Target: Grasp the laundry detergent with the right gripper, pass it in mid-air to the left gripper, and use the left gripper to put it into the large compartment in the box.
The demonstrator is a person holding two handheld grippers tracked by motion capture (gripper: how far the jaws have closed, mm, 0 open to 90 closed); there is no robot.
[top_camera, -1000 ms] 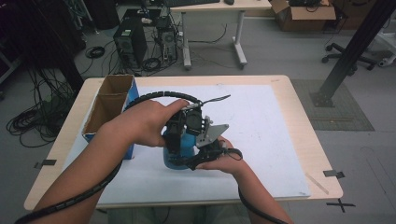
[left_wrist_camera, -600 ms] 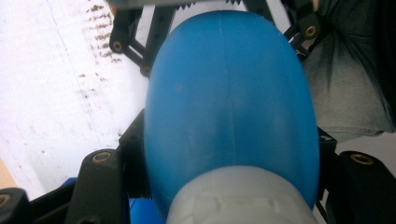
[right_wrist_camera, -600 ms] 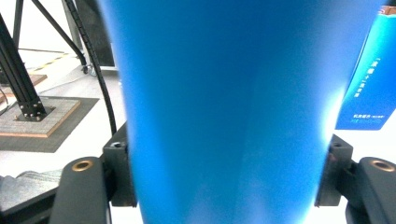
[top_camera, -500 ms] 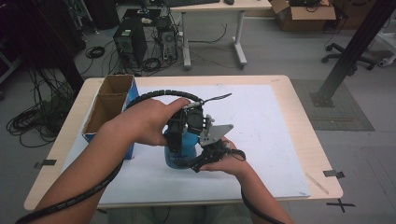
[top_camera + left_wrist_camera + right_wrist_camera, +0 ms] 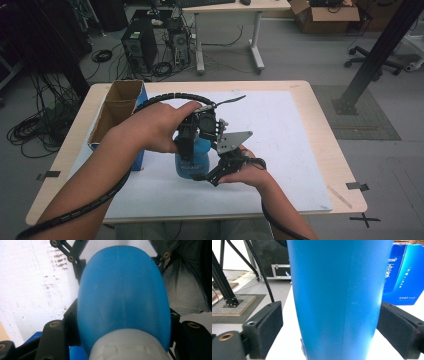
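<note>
Nearest my edge of the table (image 5: pixel 320 150), my right gripper (image 5: pixel 216 174) sits at the base of the blue bottle (image 5: pixel 192 159); its jaws have just been opening, and the pads (image 5: pixel 265 327) now stand clear of the bottle's sides with the bottle between them. My left gripper (image 5: pixel 192 135) comes down from above and is clamped on the bottle's upper part. The bottle stands upright near the middle of the front edge. Farther off, an open cardboard box (image 5: pixel 117 107) lies along the left edge.

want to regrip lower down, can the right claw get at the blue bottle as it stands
Probably yes: the blue bottle already stands between the right claw's pads, which have just been opening; a gap shows at the left pad.
</note>
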